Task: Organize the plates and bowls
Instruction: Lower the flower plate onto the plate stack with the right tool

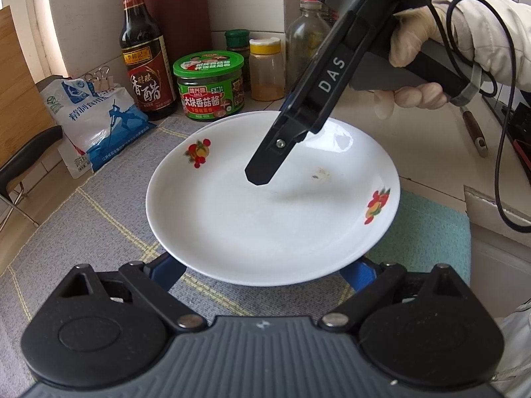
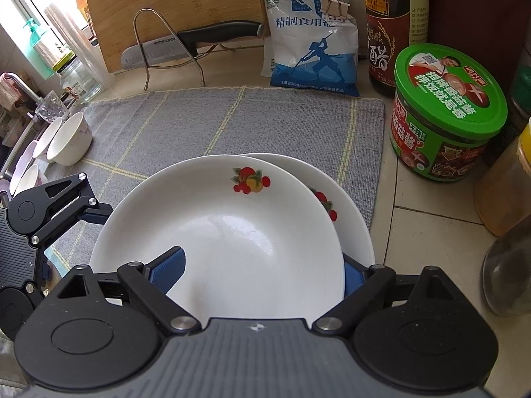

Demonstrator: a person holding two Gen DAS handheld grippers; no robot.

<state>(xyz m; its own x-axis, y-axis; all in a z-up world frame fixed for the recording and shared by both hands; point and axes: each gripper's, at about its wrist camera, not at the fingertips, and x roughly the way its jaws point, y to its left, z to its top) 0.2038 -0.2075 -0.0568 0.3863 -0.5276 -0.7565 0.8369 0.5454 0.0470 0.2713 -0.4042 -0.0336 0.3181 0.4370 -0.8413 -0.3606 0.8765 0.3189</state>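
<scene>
1. Your left gripper (image 1: 265,273) has its blue pads wide apart under the near rim of the top plate (image 1: 272,199); you cannot tell from this view whether they touch it.
2. Your right gripper (image 2: 264,273) reaches over that plate's rim. One blue pad (image 2: 167,270) lies on the inside, the other sits outside the rim, and the jaws stand spread either side of the edge.
3. The top plate sits offset on a second plate (image 2: 345,199), both on the grey mat (image 2: 232,119).
4. White bowls (image 2: 68,139) stand at the mat's left edge.
5. Behind the mat you have a salt bag (image 2: 312,39), a vinegar bottle (image 1: 146,59) and a green-lidded jar (image 2: 448,112).
</scene>
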